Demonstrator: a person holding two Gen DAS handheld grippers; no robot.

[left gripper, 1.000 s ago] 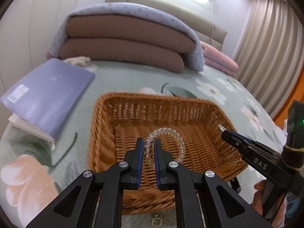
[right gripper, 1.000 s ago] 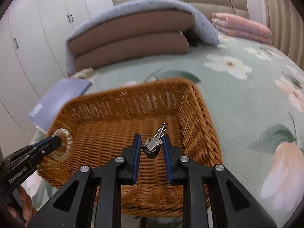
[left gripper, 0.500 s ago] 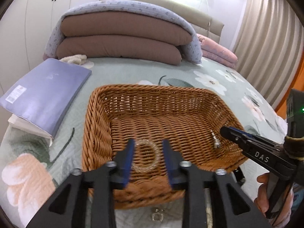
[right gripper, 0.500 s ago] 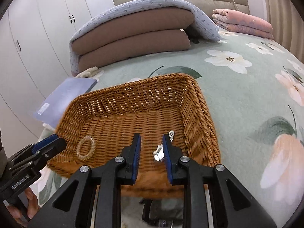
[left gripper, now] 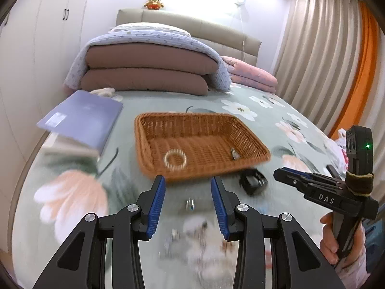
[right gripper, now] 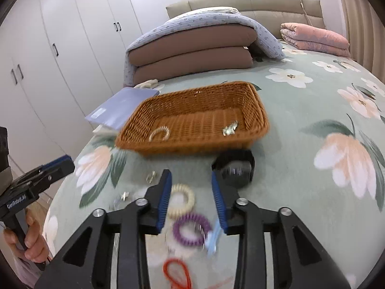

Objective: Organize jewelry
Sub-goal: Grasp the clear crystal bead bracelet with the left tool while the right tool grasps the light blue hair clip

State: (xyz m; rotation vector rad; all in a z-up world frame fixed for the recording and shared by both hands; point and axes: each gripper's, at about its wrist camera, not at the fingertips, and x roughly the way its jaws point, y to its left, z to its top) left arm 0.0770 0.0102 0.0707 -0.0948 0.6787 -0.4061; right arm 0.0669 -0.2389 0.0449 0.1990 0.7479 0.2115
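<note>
Both tongs are spread and empty, the right tongs [right gripper: 191, 187] having just widened; beyond the left tongs [left gripper: 188, 189], the basket [left gripper: 154, 168] holds a clear bracelet [left gripper: 175, 159].

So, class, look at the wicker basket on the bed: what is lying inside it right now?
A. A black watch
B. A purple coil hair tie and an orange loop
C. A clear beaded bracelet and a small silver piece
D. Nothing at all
C: the clear beaded bracelet and a small silver piece both rest on the floor of the wicker basket, apart from each other.
</note>
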